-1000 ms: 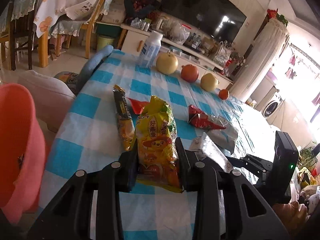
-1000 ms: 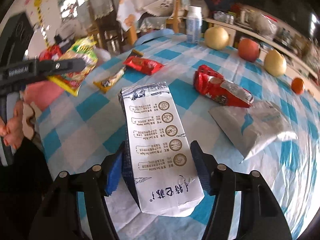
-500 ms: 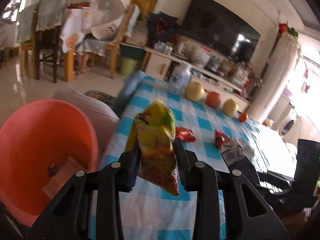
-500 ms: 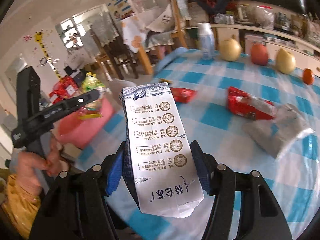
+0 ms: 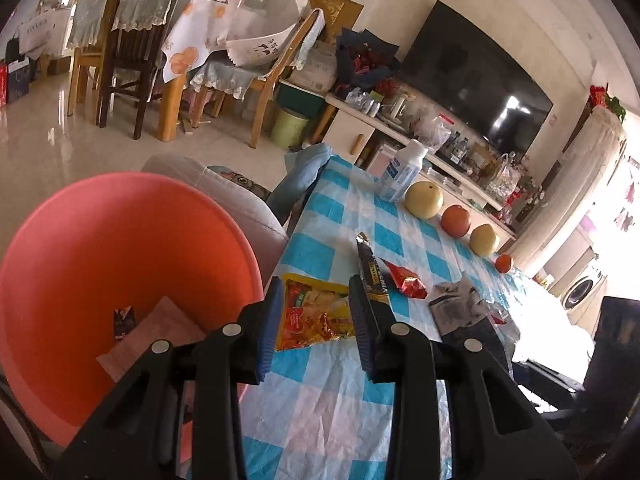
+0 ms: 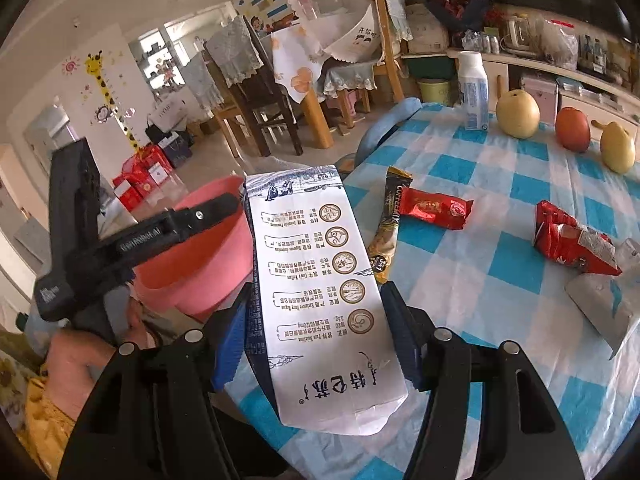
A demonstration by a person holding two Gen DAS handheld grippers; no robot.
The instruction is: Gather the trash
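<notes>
My left gripper (image 5: 316, 312) is shut on a yellow snack bag (image 5: 312, 312) and holds it at the table's left edge, beside the pink basin (image 5: 80, 256). The basin holds a paper scrap and a small dark wrapper. My right gripper (image 6: 316, 320) is shut on a white milk carton (image 6: 320, 288), held above the table's near-left corner; the basin (image 6: 192, 268) shows just left of it. On the checked tablecloth lie a coffee stick (image 6: 386, 224), a red wrapper (image 6: 436, 208), a red snack bag (image 6: 572, 244) and a silver wrapper (image 6: 604, 304).
A white bottle (image 6: 474, 92), two pears, an apple and a small orange (image 5: 504, 263) stand along the table's far edge. A blue cloth (image 5: 304, 176) hangs over the far-left corner. Chairs and a second table stand beyond on the left.
My left gripper has swung the yellow bag left and lower, next to the basin. My right gripper has carried the carton left toward the basin.
</notes>
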